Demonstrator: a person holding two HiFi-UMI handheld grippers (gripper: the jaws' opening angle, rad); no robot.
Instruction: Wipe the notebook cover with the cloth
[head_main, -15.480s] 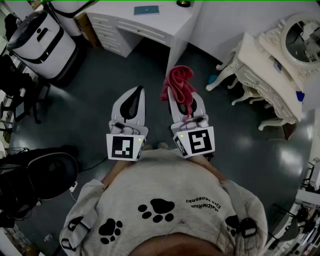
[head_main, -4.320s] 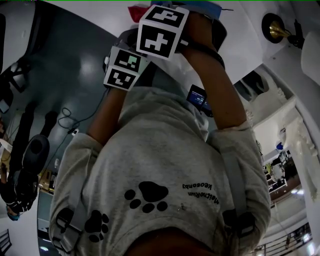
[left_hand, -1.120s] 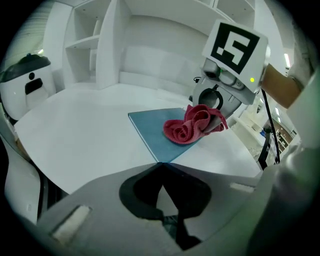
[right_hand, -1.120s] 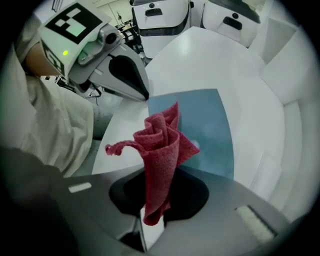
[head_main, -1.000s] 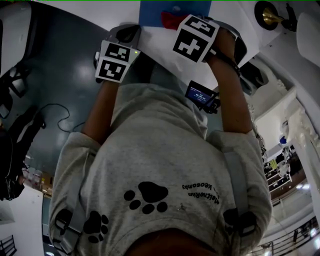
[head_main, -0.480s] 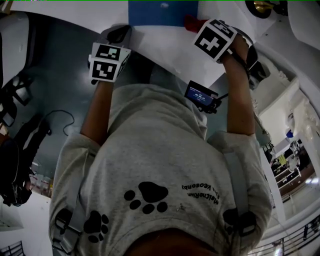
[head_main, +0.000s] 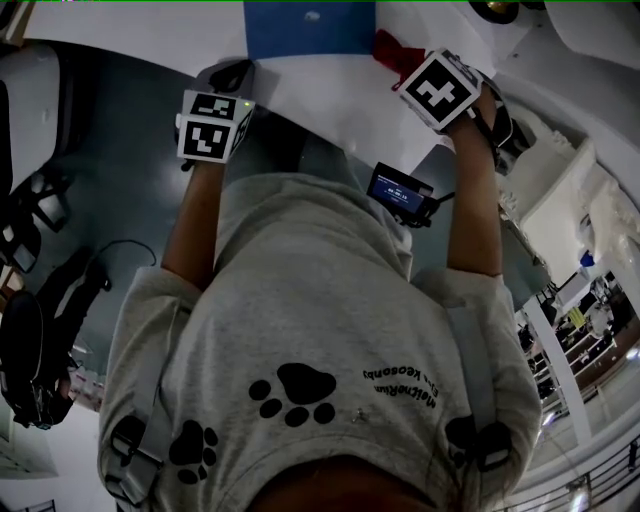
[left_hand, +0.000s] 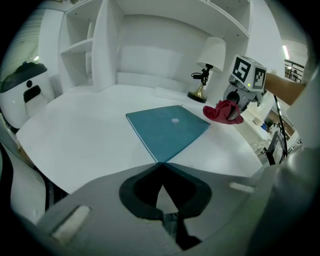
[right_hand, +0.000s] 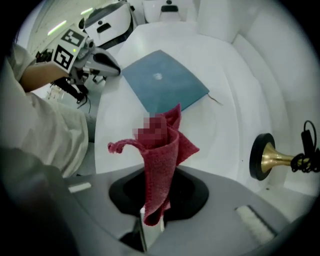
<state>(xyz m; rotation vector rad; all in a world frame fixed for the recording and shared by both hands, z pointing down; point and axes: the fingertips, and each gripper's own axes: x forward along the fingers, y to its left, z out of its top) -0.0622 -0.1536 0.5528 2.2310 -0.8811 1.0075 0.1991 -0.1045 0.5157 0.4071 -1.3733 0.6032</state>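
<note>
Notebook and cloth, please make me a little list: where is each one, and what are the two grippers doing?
notebook: blue, closed, flat on the white desk
cloth: red, beside the notebook, not on its cover
right gripper: shut on the cloth
left gripper: shut, empty, near the notebook's corner
table lamp: brass base, beyond the notebook on the desk

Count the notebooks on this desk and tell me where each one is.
1. The blue notebook lies flat on the white desk, its near corner by the left gripper. The right gripper holds the red cloth beside it. No other notebook shows.
</note>
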